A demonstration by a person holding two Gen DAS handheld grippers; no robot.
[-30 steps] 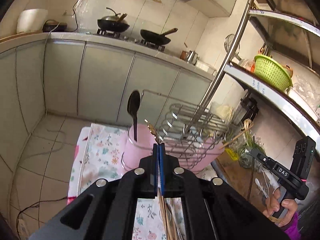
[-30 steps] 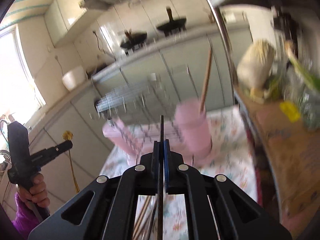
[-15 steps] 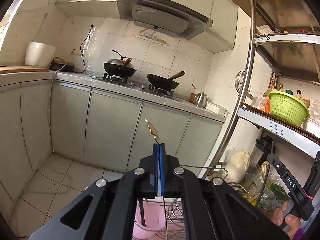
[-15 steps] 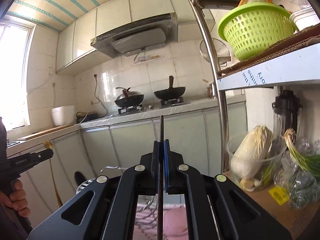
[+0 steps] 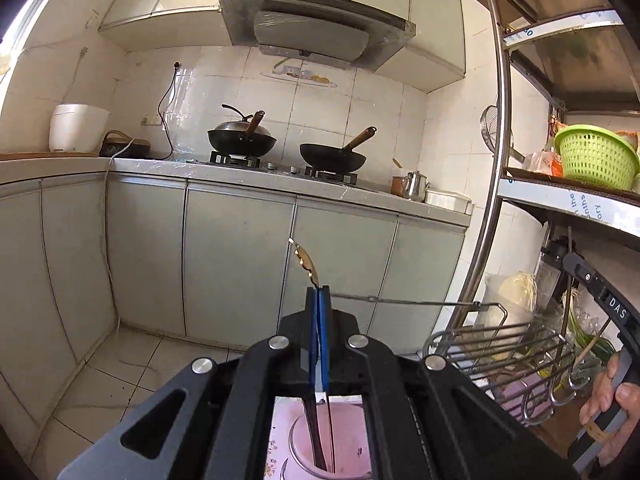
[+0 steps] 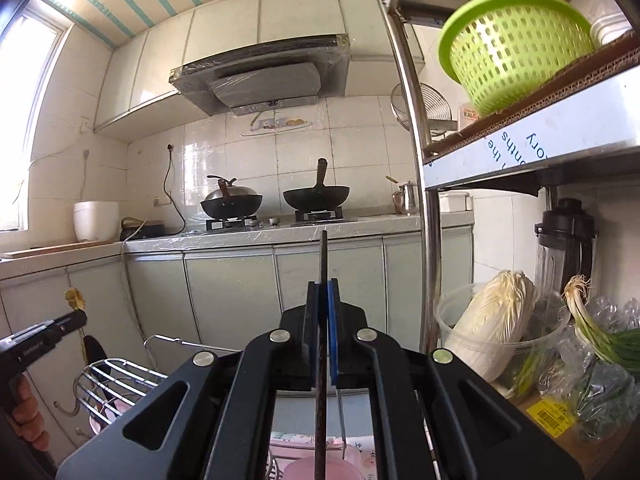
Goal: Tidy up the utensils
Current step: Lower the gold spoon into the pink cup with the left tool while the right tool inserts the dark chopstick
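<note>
My left gripper (image 5: 318, 294) is shut on a thin utensil with a gold ornamented end (image 5: 305, 260) that sticks up past the fingertips; its shaft hangs down into a pink holder cup (image 5: 320, 444) below. My right gripper (image 6: 323, 286) is shut on a dark chopstick (image 6: 323, 252) held upright above another pink cup (image 6: 316, 468). The wire dish rack shows in the left wrist view (image 5: 500, 344) and in the right wrist view (image 6: 116, 376). The left gripper also shows at the left edge of the right wrist view (image 6: 78, 314).
A steel shelf post (image 6: 416, 160) stands right of the rack. The shelf carries a green basket (image 6: 512, 48), a cabbage in a clear tub (image 6: 496, 320), scallions (image 6: 600, 336) and a blender (image 6: 568, 240). A counter with two woks (image 5: 332, 156) runs along the far wall.
Both grippers have tilted upward, from looking down at the rack and floral cloth to facing the far counter. Each still holds its utensil.
</note>
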